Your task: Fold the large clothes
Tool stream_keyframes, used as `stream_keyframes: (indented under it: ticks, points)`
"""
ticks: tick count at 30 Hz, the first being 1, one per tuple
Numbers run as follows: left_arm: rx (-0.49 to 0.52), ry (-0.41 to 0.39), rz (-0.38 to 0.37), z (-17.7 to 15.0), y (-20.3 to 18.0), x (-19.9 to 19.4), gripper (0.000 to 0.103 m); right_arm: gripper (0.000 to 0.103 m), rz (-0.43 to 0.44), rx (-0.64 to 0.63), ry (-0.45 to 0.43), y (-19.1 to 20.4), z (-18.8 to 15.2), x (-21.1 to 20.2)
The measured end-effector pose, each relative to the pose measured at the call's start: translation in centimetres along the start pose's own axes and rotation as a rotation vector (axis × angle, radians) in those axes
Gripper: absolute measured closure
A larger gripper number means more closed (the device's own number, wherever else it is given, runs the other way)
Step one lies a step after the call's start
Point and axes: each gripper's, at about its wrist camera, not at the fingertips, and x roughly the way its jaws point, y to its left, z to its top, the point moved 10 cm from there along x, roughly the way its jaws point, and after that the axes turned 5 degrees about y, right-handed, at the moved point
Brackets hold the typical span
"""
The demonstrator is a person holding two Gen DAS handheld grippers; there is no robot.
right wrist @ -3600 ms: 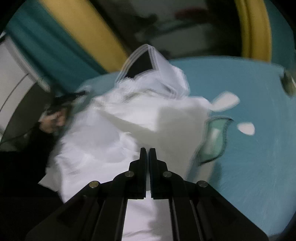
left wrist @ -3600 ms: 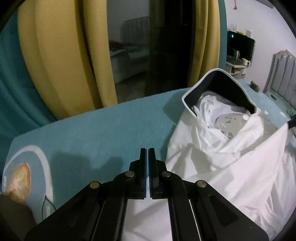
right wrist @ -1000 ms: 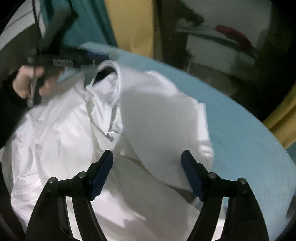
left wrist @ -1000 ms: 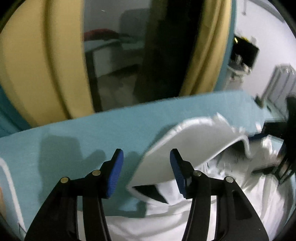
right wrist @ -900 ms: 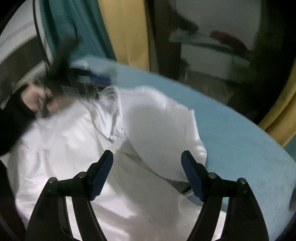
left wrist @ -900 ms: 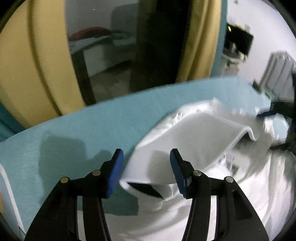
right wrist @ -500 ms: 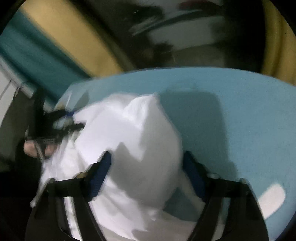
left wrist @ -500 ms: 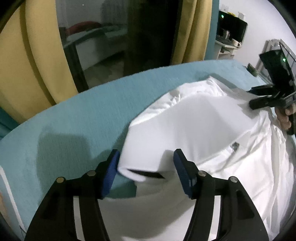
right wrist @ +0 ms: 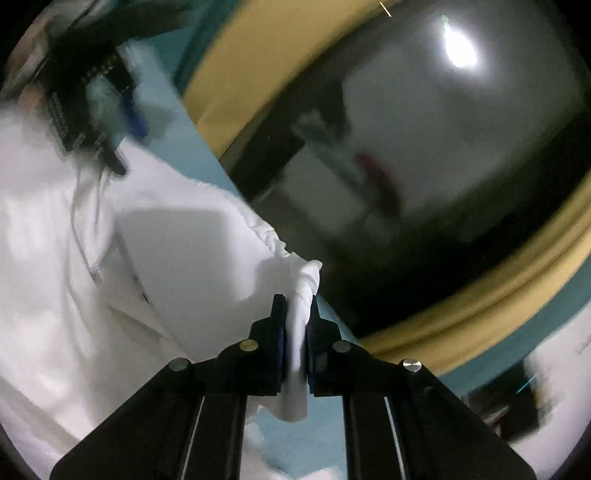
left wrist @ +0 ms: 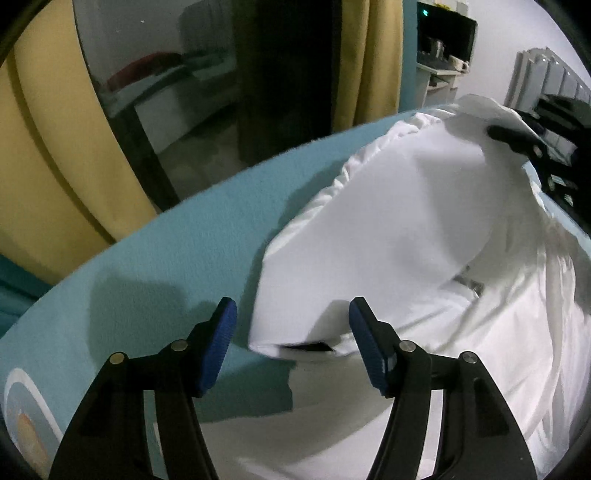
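Left wrist: your left hand-held gripper (left wrist: 291, 332) is spread wide, holding nothing; white garment (left wrist: 388, 229) hem edge sits between its fingers, bare teal bed (left wrist: 177, 258) to its left.
Right wrist: your right hand-held gripper (right wrist: 295, 314) is clamped on a bunched garment edge; view blurred.

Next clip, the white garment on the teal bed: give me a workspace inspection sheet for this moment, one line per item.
Surface: teal bedspread with a printed motif at its left edge.
Job's things: white garment lies crumpled, a folded-over flap with a dark-lined opening facing the left gripper.
Clutter: nothing seen on the bedspread.
Grippers: left gripper jaws wide open, flap edge between them, nothing pinched; right gripper jaws shut on a bunched garment edge.
Cables: nothing seen.
Surroundings: yellow curtains, dark window glass, a desk with a monitor at the far right; right wrist view is blurred.
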Motion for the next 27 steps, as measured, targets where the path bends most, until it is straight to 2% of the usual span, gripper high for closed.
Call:
stream_keyframes:
  ticks: [3, 4, 7, 9, 11, 12, 14, 18, 21, 27]
  points:
    - [-0.019, 0.051, -0.026, -0.8, -0.6, 1.8, 0.036, 0.094, -0.064, -0.139, -0.053, 2.5, 0.2, -0.6]
    - [-0.033, 0.015, -0.034, -0.7, -0.8, 1.6, 0.036, 0.094, -0.074, -0.172, -0.062, 3.4, -0.3, -0.7]
    - [-0.013, -0.001, -0.020, -0.8, -1.1, 1.3, 0.040, 0.093, -0.071, -0.175, -0.076, 4.1, -1.5, -1.1]
    - [0.006, -0.040, 0.037, -0.9, -1.2, 0.8, 0.055, 0.093, -0.065, -0.151, -0.084, 4.1, -1.8, -1.6]
    - [0.033, -0.076, 0.109, -1.0, -1.3, -0.1, 0.075, 0.091, -0.081, -0.155, -0.098, 4.8, -1.3, -2.1]
    - [0.043, -0.089, 0.136, -0.9, -1.5, -0.5, 0.079, 0.089, -0.092, -0.178, -0.109, 5.2, -1.6, -2.6]
    - [0.075, -0.141, 0.213, -1.1, -2.2, -1.9, 0.081, 0.088, -0.126, -0.228, -0.109, 5.9, -1.7, -2.3]
    - [0.114, -0.229, 0.288, -1.3, -3.5, -4.3, 0.081, 0.085, -0.139, -0.255, -0.114, 7.1, -3.2, -3.9]
    - [0.157, -0.280, 0.340, -2.3, -4.6, -5.9, 0.081, 0.083, -0.138, -0.243, -0.113, 7.9, -2.9, -3.7]
    - [0.222, -0.284, 0.397, -4.7, -6.2, -8.3, 0.081, 0.083, -0.157, -0.281, -0.121, 8.9, -3.1, -5.5]
